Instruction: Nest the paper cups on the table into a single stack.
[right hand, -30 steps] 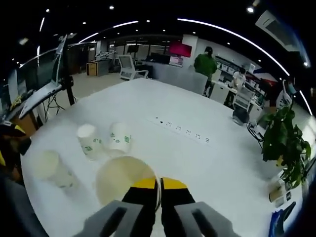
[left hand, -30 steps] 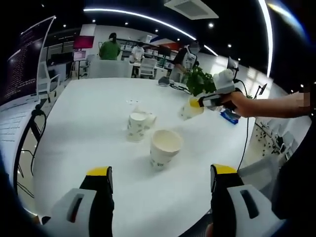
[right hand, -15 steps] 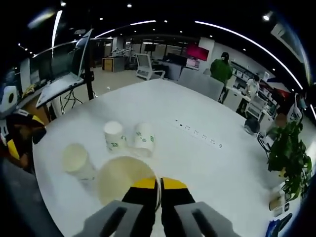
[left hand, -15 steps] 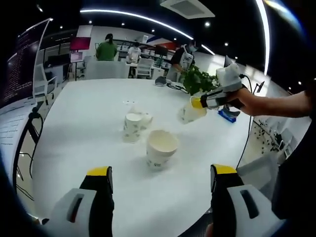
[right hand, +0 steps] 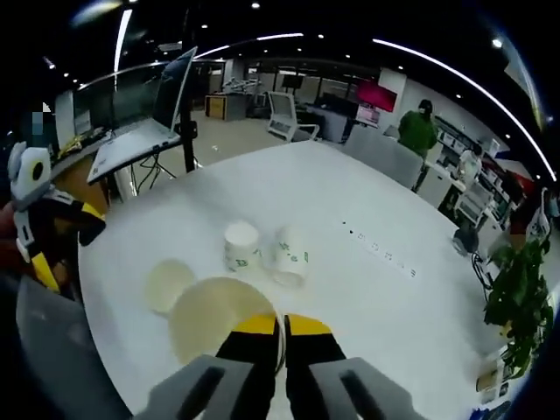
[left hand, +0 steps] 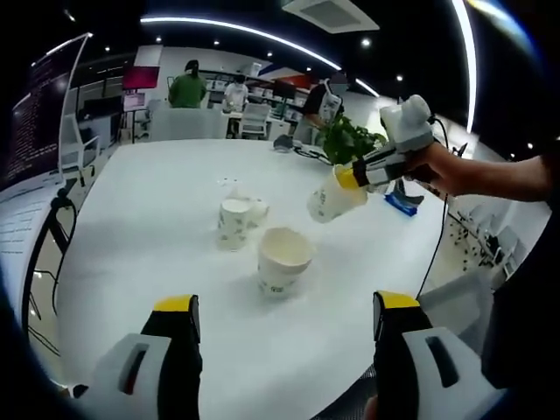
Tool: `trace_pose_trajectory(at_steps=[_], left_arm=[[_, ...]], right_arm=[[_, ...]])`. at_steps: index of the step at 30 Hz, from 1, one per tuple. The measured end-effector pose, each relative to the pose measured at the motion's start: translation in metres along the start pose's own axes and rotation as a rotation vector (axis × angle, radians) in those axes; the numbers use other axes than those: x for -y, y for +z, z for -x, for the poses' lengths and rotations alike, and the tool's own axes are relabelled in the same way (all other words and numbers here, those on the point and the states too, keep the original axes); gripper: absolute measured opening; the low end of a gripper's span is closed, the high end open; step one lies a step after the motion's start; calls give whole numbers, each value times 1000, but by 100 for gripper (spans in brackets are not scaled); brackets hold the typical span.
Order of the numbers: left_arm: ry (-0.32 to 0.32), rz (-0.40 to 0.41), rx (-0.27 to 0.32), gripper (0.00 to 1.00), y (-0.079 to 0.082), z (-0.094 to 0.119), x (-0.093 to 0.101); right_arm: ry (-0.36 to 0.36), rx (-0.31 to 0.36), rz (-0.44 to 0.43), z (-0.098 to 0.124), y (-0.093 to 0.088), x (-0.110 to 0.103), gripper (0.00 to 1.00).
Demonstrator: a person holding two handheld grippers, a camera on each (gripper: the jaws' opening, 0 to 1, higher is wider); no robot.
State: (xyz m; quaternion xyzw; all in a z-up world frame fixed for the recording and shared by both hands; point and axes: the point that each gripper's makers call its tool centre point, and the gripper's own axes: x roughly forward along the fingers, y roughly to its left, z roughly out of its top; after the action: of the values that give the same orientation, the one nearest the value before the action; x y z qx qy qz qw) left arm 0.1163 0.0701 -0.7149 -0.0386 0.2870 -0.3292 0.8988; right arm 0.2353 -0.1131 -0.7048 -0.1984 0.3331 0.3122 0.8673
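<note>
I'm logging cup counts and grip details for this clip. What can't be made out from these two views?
- Held cup, right gripper view: the right gripper covers its near rim and lower wall.
- Farthest cup, left gripper view: half hidden behind the middle cup.
- Printed logos on the cups: too small and blurred in both views.
- Left gripper: the bottom edge cuts off its body.

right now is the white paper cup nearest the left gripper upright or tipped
Upright. The white paper cup stands on its base on the white table, its open mouth facing up, apart from the open left gripper.
</note>
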Motion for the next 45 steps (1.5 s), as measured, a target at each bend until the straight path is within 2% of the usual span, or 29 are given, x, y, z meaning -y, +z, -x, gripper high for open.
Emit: trace_pose_trajectory(at_steps=[7, 13, 25, 33, 45], left_arm=[[5, 7, 7, 80, 0, 2, -2], [9, 12, 7, 80, -2, 5, -3], [15, 21, 13, 80, -3, 7, -6], [21, 28, 15, 80, -4, 8, -8], [34, 41, 21, 80, -6, 13, -15]], right_arm=[[56, 3, 41, -6, 20, -26, 0], [95, 6, 63, -5, 31, -38, 0], [157, -13, 126, -16, 42, -64, 0], [199, -50, 158, -26, 41, -82, 0], [237, -114, 166, -41, 33, -89, 0]])
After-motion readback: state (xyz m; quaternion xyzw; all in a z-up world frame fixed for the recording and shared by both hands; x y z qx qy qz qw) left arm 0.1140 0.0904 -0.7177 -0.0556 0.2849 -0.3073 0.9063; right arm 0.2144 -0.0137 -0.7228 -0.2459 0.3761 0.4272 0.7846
